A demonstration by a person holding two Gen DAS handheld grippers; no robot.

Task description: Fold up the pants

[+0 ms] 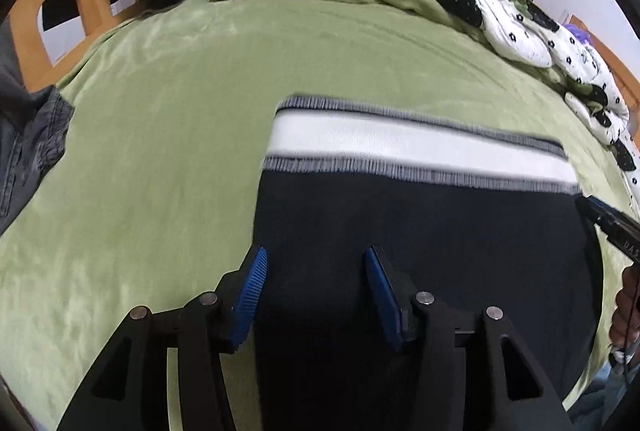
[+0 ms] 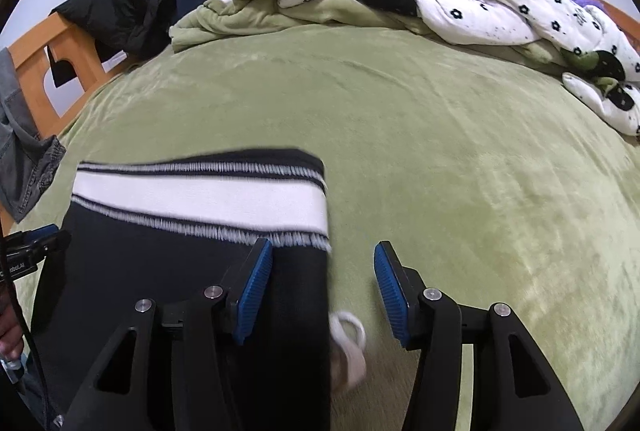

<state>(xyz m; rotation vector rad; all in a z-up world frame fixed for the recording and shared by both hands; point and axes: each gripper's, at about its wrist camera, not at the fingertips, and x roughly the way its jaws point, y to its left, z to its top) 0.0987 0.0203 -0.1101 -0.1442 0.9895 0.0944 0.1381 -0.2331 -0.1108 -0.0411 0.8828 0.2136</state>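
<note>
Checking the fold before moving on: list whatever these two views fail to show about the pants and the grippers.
- Pants: the legs' lower end runs off the bottom edge of both views, behind the gripper bodies.
- White waistband: motion-blurred in both views, stitching unclear.
- White cord: blurred in the right wrist view; its attachment is hidden by the pants' edge.
- Right hand-held gripper: only its tip shows at the left wrist view's right edge.

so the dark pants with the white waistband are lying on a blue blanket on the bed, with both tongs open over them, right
Not quite: the blanket under the pants is green, not blue, as the right wrist view shows plainly. The rest holds: the white waistband is there, and both the left tongs and the right tongs stand open over the pants.
</note>
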